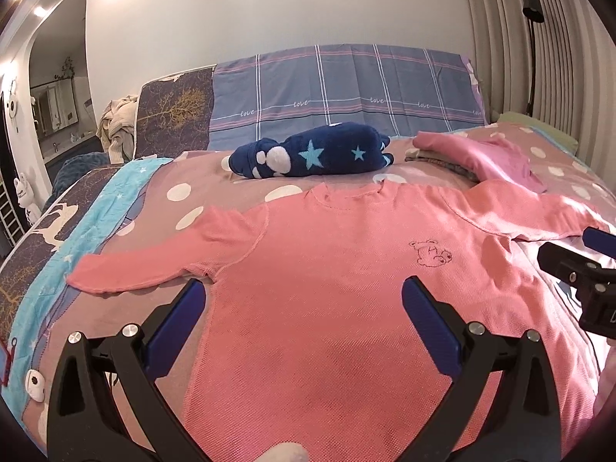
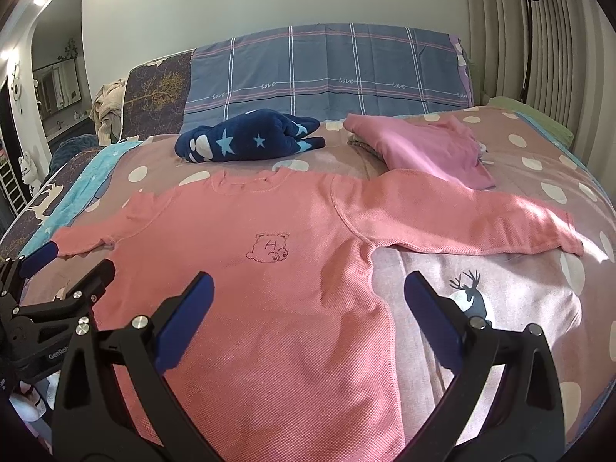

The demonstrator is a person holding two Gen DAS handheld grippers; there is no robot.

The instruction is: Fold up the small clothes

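A small salmon-pink long-sleeved shirt (image 1: 327, 269) with a bear outline on the chest lies flat, face up, both sleeves spread, on the bed; it also shows in the right wrist view (image 2: 250, 269). My left gripper (image 1: 304, 292) is open and empty, hovering over the shirt's lower left body. My right gripper (image 2: 308, 288) is open and empty over the shirt's lower right edge. Each gripper shows at the edge of the other's view: the right one (image 1: 577, 265) and the left one (image 2: 57, 269).
The bed (image 2: 519, 292) has a pink dotted cover. A folded navy star garment (image 1: 312, 154) and a pile of folded pink clothes (image 1: 481, 154) lie beyond the shirt's collar. Pillows stand against the headboard (image 1: 346, 88). A floor lamp (image 1: 533, 38) stands at right.
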